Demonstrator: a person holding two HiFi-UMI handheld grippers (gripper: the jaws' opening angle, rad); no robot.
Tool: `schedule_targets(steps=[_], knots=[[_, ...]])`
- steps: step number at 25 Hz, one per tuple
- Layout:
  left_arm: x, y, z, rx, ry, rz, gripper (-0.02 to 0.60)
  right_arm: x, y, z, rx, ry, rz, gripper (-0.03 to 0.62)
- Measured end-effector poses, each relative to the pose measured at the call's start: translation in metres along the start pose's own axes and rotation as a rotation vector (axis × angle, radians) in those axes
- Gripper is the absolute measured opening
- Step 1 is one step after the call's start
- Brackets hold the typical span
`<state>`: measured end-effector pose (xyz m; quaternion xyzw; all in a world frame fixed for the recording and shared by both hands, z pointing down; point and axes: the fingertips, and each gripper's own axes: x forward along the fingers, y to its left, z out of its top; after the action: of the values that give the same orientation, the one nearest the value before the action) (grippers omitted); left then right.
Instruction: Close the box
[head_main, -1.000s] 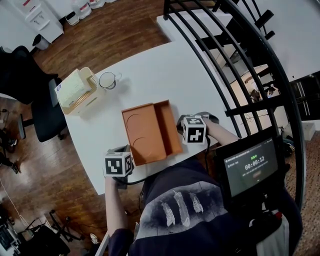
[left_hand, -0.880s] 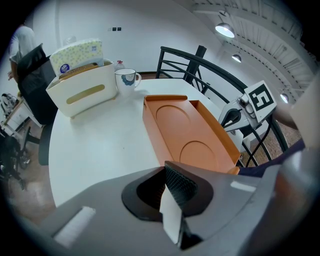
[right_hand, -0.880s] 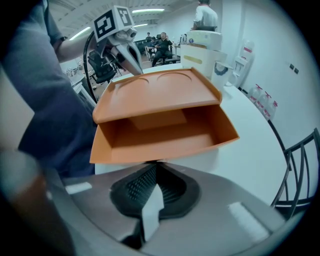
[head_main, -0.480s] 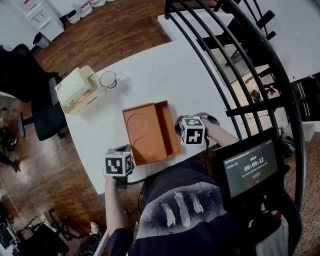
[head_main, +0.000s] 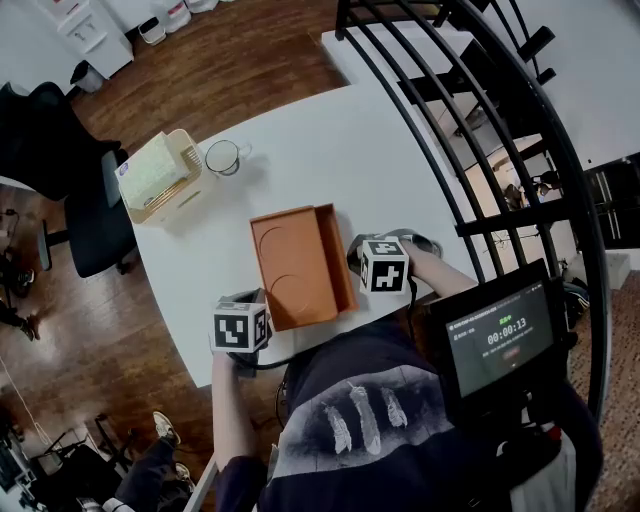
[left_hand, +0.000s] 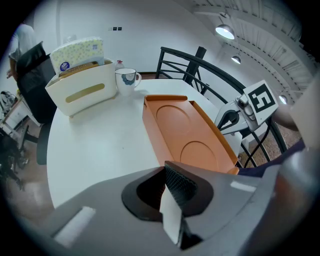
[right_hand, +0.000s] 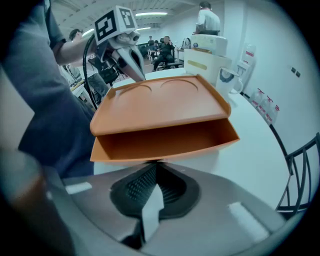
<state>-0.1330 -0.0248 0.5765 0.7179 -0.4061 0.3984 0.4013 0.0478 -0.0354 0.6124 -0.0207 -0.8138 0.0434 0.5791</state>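
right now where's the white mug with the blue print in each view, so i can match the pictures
Head view: the white mug with the blue print sits upper left, near the table's far end.
Left gripper view: upper left of centre, just right of the holder.
Right gripper view: upper right, just past the flat orange box.
Shared landmark: the cream tissue holder stands right beside the mug in all three.
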Motion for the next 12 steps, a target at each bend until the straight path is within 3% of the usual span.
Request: schedule_targets(steps=[12], knots=[[0.000, -0.001, 0.000, 0.004, 0.007, -0.011, 0.014, 0.002, 0.002, 0.013, -0.015, -0.016, 0.013, 0.005]])
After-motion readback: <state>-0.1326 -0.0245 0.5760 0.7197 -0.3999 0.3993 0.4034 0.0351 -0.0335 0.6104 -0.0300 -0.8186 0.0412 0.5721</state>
